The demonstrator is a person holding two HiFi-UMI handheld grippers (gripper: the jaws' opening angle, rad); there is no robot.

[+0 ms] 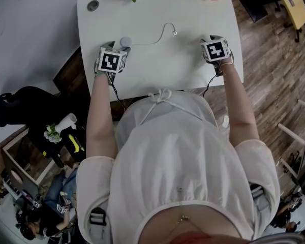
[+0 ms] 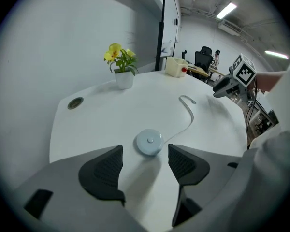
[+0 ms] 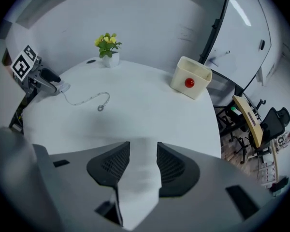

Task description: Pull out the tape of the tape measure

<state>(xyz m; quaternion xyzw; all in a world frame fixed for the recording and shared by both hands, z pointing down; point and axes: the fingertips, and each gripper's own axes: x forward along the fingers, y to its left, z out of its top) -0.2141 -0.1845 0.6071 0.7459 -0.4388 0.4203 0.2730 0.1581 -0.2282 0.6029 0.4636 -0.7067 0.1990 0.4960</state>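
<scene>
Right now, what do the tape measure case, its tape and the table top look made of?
Tape measure case: likely plastic. It is pale blue and smooth, a round moulded disc with a centre button.
Tape: a thin, limp strip, probably fabric or vinyl, since it lies in loose curves rather than springing straight.
Table top: matte white and smooth, likely laminate; no grain shows.

Right gripper (image 3: pixel 143 151) empty, jaws apart, over white table (image 3: pixel 150 105).
</scene>
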